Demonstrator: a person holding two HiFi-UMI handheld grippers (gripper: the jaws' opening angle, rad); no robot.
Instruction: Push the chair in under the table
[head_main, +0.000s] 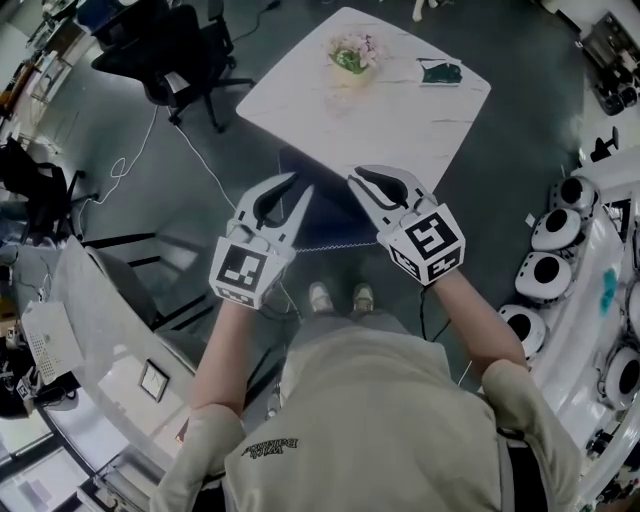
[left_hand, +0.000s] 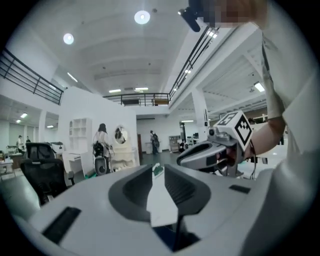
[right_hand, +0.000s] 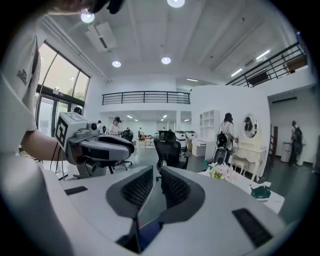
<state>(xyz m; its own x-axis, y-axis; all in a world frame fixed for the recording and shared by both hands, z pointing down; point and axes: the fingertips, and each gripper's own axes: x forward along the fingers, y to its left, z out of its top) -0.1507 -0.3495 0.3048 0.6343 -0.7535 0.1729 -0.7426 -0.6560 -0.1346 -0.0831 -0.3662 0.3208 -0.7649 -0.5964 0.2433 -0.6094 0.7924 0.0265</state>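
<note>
The white table (head_main: 400, 120) stands ahead of me in the head view. The dark blue chair (head_main: 335, 220) sits tucked under its near edge, only its near part showing. Both grippers are raised side by side above the chair, touching nothing. My left gripper (head_main: 300, 185) has a narrow gap between its jaws and holds nothing; in the left gripper view (left_hand: 159, 169) the table top (left_hand: 161, 200) shows through that gap. My right gripper (head_main: 372, 180) is also slightly apart and empty, seen from its own camera (right_hand: 156, 171) pointing across the room.
A flower pot (head_main: 352, 55) and a green object (head_main: 440, 72) sit on the table's far side. A black office chair (head_main: 160, 50) stands at the far left, a cable (head_main: 190, 150) trails on the floor. White round devices (head_main: 545, 270) line the right; my feet (head_main: 340, 297) are behind the chair.
</note>
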